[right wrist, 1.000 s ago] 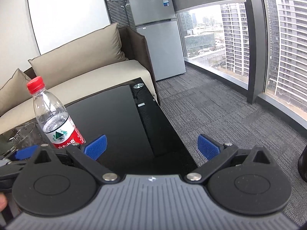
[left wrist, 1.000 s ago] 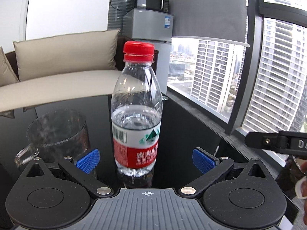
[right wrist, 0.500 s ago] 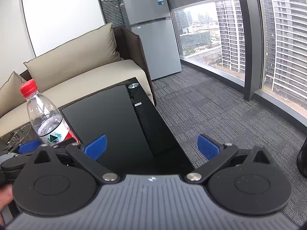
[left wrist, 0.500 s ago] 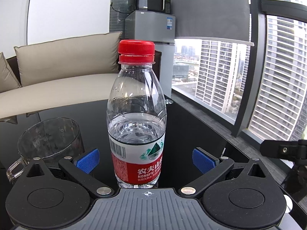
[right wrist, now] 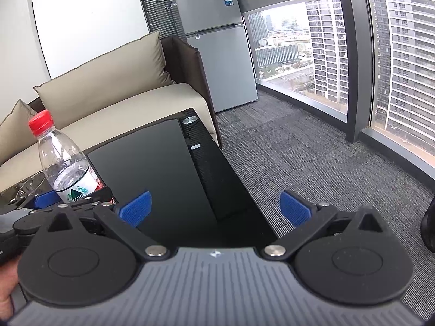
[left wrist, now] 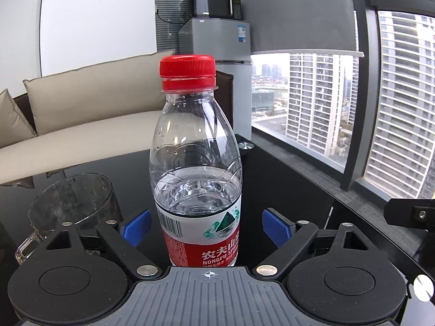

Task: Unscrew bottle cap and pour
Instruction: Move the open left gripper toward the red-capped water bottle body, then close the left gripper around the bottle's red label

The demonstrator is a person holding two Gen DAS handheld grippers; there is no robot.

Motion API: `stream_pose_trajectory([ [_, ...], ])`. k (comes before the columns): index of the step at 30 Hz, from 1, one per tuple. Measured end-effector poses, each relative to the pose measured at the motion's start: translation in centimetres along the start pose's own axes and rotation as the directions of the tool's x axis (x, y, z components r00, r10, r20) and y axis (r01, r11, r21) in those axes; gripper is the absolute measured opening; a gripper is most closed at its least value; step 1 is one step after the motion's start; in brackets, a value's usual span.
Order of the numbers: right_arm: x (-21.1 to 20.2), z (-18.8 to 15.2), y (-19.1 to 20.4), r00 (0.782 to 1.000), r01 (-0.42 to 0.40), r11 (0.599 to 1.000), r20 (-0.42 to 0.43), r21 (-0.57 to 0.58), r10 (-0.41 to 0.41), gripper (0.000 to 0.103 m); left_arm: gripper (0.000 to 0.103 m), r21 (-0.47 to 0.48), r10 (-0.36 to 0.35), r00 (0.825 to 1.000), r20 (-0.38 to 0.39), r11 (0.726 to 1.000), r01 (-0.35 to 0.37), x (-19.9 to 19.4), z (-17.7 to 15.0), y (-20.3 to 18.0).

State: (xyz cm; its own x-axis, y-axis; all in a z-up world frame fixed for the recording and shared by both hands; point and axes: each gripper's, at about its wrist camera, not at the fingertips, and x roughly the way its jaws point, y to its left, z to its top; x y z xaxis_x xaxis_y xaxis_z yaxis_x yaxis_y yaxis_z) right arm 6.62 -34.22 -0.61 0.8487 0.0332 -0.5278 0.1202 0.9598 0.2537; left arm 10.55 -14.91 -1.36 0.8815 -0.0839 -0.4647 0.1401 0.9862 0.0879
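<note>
glossy black glass worktop [right wrist: 163, 163] carries everything | left tool [left wrist: 202, 226] jaws just closing, blue pads either side of bottle label, gaps visible, not gripping | right tool [right wrist: 214, 207] spread wide, empty, over worktop edge | clear plastic water bottle [left wrist: 195, 179] upright, half full | clear glass mug [left wrist: 73, 203] just left | red screw cap [left wrist: 187, 72] on

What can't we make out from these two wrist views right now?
- Bottle base: left wrist view, hidden behind the left gripper body.
- Finger contact: the blue fingers flank the label with a gap showing; the jaws have just been closing.
- Glass mug: lower half hidden by the gripper linkage; contents unclear.
- Mug in the right wrist view: cut off at the left edge behind the bottle.
- Label fine print: too small.
</note>
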Motion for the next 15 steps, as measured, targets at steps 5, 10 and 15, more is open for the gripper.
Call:
stream_pose_trajectory([
  [5, -0.01, -0.04, -0.08, 1.0, -0.004, 1.0, 0.0, 0.005, 0.004, 0.103, 0.067, 0.017, 0.004, 1.0, 0.0, 1.0, -0.004, 0.17, -0.11, -0.26],
  [10, 0.04, -0.11, 0.03, 1.0, -0.005, 1.0, -0.003, -0.002, 0.005, 0.103, 0.061, 0.019, 0.009, 1.0, -0.001, 1.0, -0.009, 0.24, -0.17, -0.24],
  [15, 0.09, -0.18, 0.09, 1.0, -0.003, 1.0, -0.001, -0.005, 0.003, 0.103, 0.058, 0.023, -0.003, 1.0, -0.002, 1.0, 0.004, 0.13, -0.17, 0.09],
])
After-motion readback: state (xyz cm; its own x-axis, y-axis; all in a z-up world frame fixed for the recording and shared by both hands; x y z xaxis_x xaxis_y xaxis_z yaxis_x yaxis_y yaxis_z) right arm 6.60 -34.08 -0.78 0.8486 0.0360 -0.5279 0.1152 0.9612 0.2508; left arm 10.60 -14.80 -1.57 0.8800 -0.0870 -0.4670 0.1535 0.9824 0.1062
